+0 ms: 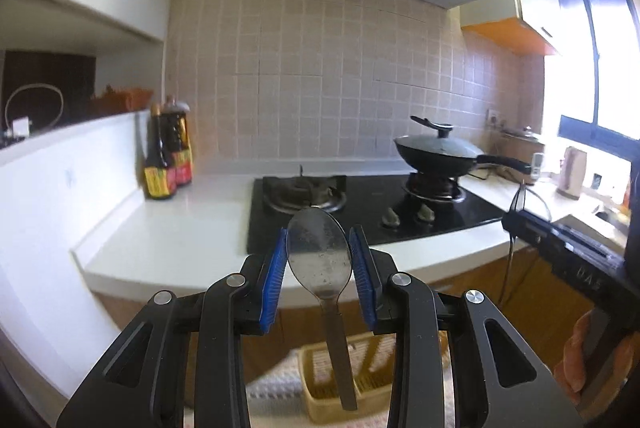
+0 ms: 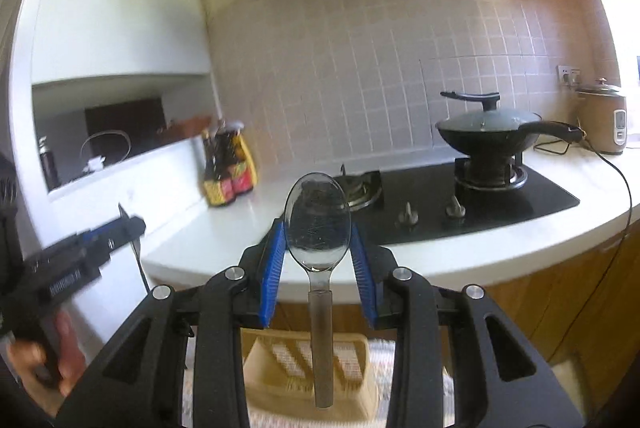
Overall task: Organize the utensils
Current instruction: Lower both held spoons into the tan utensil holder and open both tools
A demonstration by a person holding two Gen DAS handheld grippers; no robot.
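My left gripper (image 1: 319, 244) is shut on the bowl of a metal spoon (image 1: 319, 256), whose handle hangs down over a beige slotted utensil basket (image 1: 320, 404) below. My right gripper (image 2: 317, 240) is shut on the bowl of a second metal spoon (image 2: 317, 224), its handle hanging down over the same basket (image 2: 280, 388). Both are held in the air in front of the counter. The right gripper shows at the right edge of the left wrist view (image 1: 520, 216). The left gripper shows at the left edge of the right wrist view (image 2: 128, 224).
A white counter (image 1: 192, 228) holds a black gas hob (image 1: 360, 204), a lidded wok (image 1: 440, 152) on the right burner and soy sauce bottles (image 1: 168, 156) at the left. A rice cooker (image 2: 604, 120) and cable sit far right. The basket rests on a patterned cloth (image 2: 384, 372).
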